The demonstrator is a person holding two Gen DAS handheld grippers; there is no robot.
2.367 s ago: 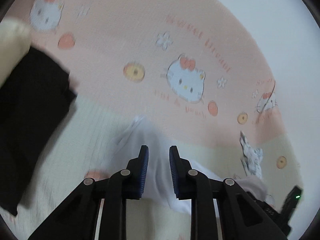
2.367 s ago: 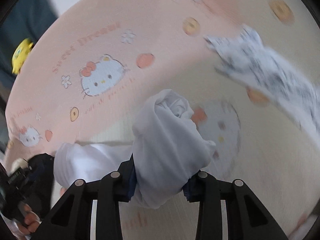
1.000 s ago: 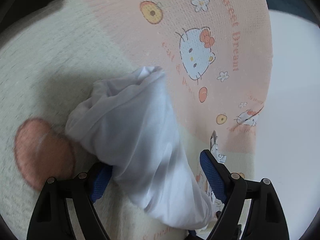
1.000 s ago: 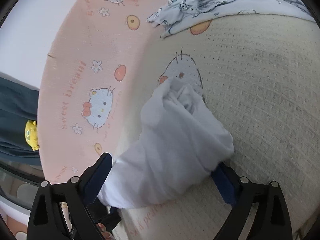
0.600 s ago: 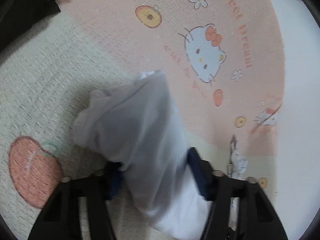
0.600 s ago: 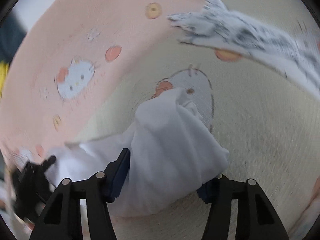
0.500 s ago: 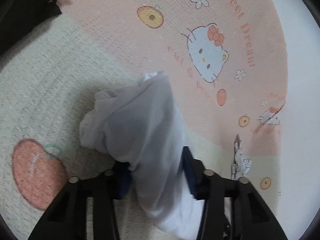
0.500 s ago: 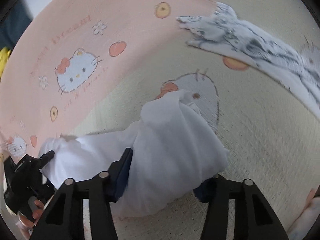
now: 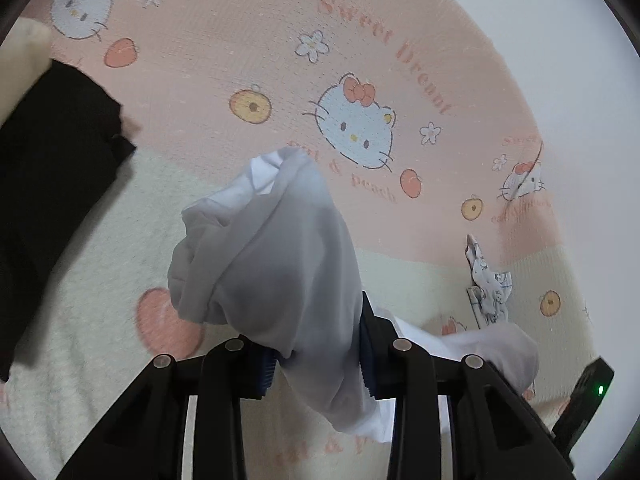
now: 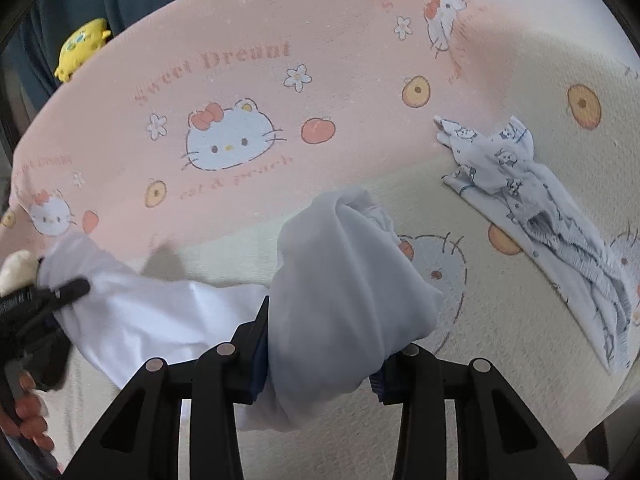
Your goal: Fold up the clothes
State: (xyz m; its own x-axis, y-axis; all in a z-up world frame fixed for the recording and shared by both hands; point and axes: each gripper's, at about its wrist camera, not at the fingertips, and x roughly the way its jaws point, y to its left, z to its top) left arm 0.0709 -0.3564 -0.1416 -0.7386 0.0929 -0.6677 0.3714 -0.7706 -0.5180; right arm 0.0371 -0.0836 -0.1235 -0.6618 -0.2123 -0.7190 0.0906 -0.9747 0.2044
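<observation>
Both tongs clamped on white garment (image 9: 276, 264), cloth bunched between blue pads, stretched between the two. Left tongs (image 9: 316, 356) grip one bunch; right tongs (image 10: 320, 344) grip other.

Judgement: pull ends apart evenly, keep grip firm, lay flat on blanket (image 9: 400, 20) ahead.

Patterned garment (image 10: 532, 208) right of right tongs; black cloth (image 9: 48, 168) left of left tongs.

Both tongs level, pointing forward over blanket.
</observation>
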